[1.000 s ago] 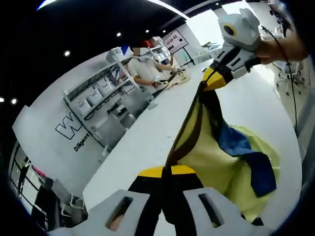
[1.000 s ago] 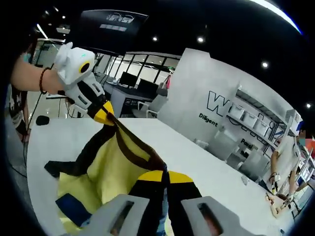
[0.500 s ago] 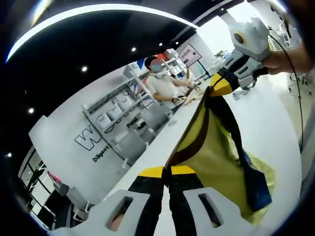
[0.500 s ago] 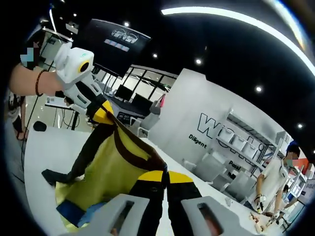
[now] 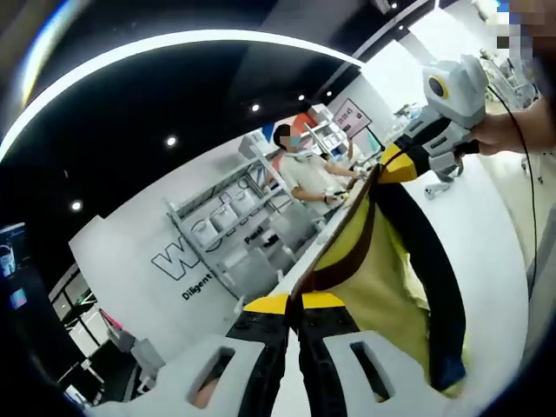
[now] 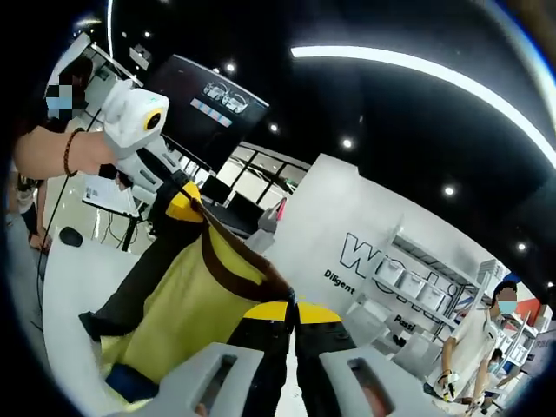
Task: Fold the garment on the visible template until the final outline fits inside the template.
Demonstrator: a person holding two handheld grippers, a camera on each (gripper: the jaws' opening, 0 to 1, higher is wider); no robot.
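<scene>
in the left gripper view, the left gripper (image 5: 294,306) has its jaws pressed together on the brown-trimmed edge of the garment (image 5: 382,287), a yellow piece with black and a bit of blue at its low end. from those jaws the cloth runs forward and up to the right gripper (image 5: 401,162), whose yellow-tipped jaws pinch the far end of the same edge, so the fabric is stretched between the two and hangs down over the white tabletop (image 5: 495,234). a hand (image 5: 508,130) grips that far tool. beyond the jaws, to their left, a person in a light shirt (image 5: 306,169) stands by shelving (image 5: 234,226) under a wall with large lettering.

in the right gripper view, the right gripper (image 6: 290,309) is likewise clamped on the brown edge of the garment (image 6: 187,300), which rises from its jaws to the left gripper (image 6: 182,201) (white body, yellow tips) held by a hand (image 6: 52,148) with a bracelet at the wrist. the cloth's lower part hangs close to the tabletop (image 6: 56,287); whether it touches i cannot tell. off to the right of the jaws stands a person (image 6: 473,343).
</scene>
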